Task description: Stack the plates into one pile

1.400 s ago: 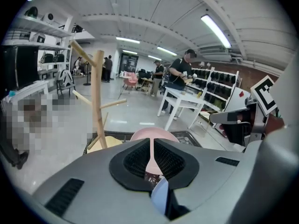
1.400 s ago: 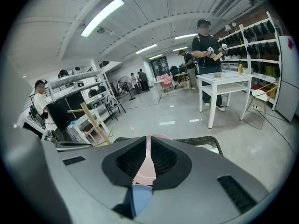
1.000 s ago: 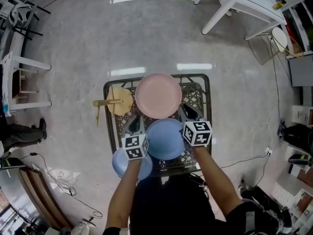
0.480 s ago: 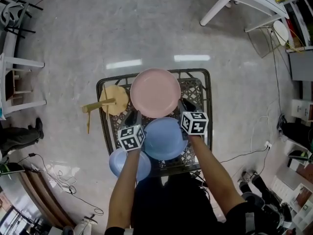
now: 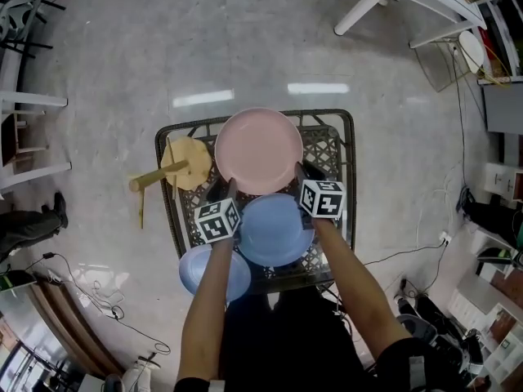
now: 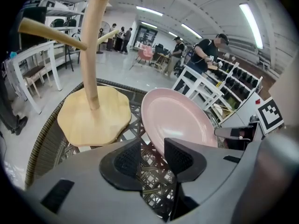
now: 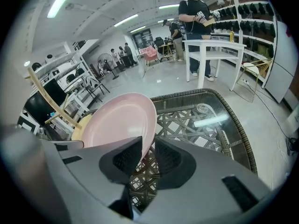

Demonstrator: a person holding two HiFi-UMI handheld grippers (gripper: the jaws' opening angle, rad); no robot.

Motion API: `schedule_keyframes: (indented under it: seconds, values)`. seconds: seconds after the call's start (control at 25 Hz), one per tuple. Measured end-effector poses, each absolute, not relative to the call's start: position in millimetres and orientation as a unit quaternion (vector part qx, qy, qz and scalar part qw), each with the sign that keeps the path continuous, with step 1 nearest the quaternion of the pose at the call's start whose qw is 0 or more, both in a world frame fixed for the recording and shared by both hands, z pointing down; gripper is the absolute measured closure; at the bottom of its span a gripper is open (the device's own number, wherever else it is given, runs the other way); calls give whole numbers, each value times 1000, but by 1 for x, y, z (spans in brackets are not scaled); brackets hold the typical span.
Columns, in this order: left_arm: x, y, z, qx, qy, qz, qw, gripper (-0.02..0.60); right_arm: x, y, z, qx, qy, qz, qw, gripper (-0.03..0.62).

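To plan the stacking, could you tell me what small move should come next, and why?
Probably ease the left gripper forward over the pink plate's rim: its jaws, just opened wide, frame only the table lattice, while the right gripper's, also just opening, already straddle that rim unpressed.

glossy pink plate (image 5: 258,151), smooth pale wooden stand (image 5: 189,162), woven wicker table (image 5: 350,170) with shiny glass top

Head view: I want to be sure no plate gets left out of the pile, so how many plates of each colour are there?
Pink plate: 1
Blue plates: 2, the upper blue plate and the lower-left blue plate
Total: 3
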State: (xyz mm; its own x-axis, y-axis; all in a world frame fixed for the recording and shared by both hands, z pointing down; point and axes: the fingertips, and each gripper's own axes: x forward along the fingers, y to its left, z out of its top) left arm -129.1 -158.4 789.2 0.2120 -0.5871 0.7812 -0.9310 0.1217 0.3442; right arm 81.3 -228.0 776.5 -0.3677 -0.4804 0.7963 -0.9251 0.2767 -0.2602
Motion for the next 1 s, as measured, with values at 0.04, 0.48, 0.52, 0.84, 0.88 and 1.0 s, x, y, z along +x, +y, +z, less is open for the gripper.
schedule_keyframes:
  seconds: [0.04, 0.48, 0.52, 0.84, 0.88, 1.0]
  values:
    - [-129, -159, 790, 635, -597, 189, 452, 422, 80, -228, 778, 474, -739, 371, 302, 528]
    - [-127, -164, 793, 641, -589, 172, 461, 441, 76, -228, 787, 476, -732, 383, 301, 530]
    - [-126, -164, 793, 641, -589, 171, 462, 450, 76, -228, 786, 476, -732, 383, 300, 530]
    - [-124, -166, 790, 638, -593, 169, 462, 472, 78, -230, 784, 478, -732, 389, 290, 537]
    - [-123, -166, 789, 639, -592, 168, 461, 472, 78, -231, 783, 479, -732, 390, 288, 537]
    - [-123, -163, 785, 642, -591, 165, 460, 471, 77, -229, 778, 478, -734, 390, 284, 537]
